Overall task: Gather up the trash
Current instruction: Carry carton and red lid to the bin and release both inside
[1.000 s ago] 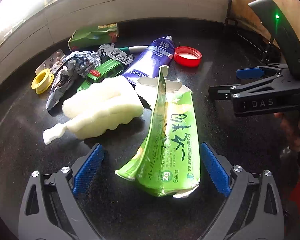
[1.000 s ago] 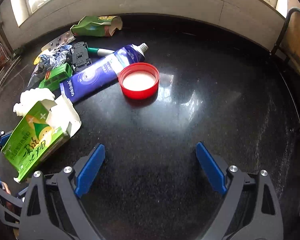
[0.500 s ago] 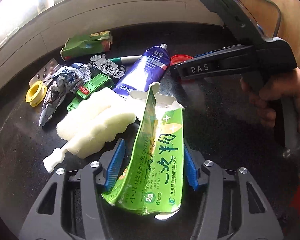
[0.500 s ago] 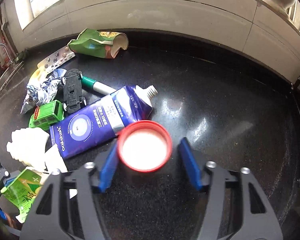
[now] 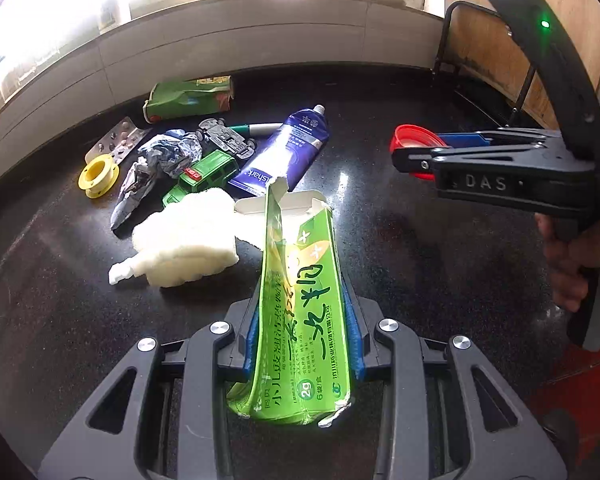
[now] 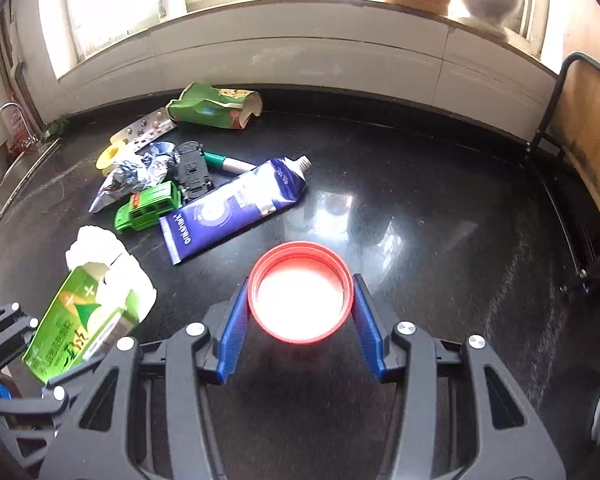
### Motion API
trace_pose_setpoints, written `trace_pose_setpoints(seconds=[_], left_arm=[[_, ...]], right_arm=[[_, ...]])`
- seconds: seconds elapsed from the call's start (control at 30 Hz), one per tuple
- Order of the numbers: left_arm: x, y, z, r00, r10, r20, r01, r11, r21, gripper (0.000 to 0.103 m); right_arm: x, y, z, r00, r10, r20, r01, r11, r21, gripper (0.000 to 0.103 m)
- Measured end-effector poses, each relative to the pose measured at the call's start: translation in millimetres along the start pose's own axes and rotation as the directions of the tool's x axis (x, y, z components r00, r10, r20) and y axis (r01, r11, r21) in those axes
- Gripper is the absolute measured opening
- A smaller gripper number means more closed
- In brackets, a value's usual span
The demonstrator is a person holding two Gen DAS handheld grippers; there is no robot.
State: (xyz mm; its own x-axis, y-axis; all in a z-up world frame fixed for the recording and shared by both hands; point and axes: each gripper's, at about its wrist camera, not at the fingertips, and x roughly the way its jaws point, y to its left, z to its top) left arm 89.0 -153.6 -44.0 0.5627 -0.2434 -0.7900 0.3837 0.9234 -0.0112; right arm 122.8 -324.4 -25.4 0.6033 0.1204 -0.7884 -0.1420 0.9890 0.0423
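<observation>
My left gripper (image 5: 302, 326) is shut on a crushed green medicine box (image 5: 300, 304) and holds it above the black counter (image 5: 420, 260). The box also shows in the right wrist view (image 6: 80, 320). My right gripper (image 6: 300, 320) is shut on a red jar lid (image 6: 300, 292), lifted off the counter; the lid also shows in the left wrist view (image 5: 414, 144). A blue toothpaste tube (image 6: 236, 208), white foam piece (image 5: 188, 236), crumpled foil (image 5: 156, 168) and another green carton (image 6: 212, 108) lie on the counter.
A green toy car (image 6: 148, 208), a black toy chassis (image 6: 194, 172), a green marker (image 6: 224, 162), a pill blister (image 6: 144, 130) and a yellow reel (image 5: 99, 174) lie at the left. A sink (image 6: 4, 176) is far left. A tiled wall (image 6: 300, 56) backs the counter.
Both grippers have closed fully, the left on the green box, the right on the red lid, and both have lifted away from the counter.
</observation>
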Motion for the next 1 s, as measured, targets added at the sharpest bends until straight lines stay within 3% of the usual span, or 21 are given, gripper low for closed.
trace_pose_setpoints(seconds=[0.13, 0.3, 0.6, 0.83, 1.0], left_arm=[[-21, 9, -8, 1.0, 0.01, 0.017, -0.01, 1.0, -0.015, 0.033], [-38, 19, -21, 0.999, 0.022, 0.026, -0.021, 0.999, -0.033, 0.033], [-77, 35, -29, 0.996, 0.024, 0.08, -0.019, 0.998, -0.058, 0.033], [-124, 90, -50, 0.988, 0.092, 0.124, -0.072, 0.984, -0.161, 0.033], [-163, 150, -93, 0.97, 0.217, 0.108, -0.178, 0.941, -0.287, 0.033]], right_arm=[[-46, 8, -34, 0.999, 0.024, 0.031, -0.025, 0.999, 0.022, 0.049], [-75, 22, -63, 0.998, 0.046, 0.037, -0.047, 0.998, 0.035, 0.049], [-97, 54, -62, 0.995, 0.064, 0.073, -0.065, 0.998, 0.011, 0.049], [-91, 120, -43, 0.984, 0.162, 0.067, -0.156, 0.983, -0.094, 0.049], [-80, 203, -34, 0.953, 0.303, 0.029, -0.291, 0.934, -0.209, 0.049]])
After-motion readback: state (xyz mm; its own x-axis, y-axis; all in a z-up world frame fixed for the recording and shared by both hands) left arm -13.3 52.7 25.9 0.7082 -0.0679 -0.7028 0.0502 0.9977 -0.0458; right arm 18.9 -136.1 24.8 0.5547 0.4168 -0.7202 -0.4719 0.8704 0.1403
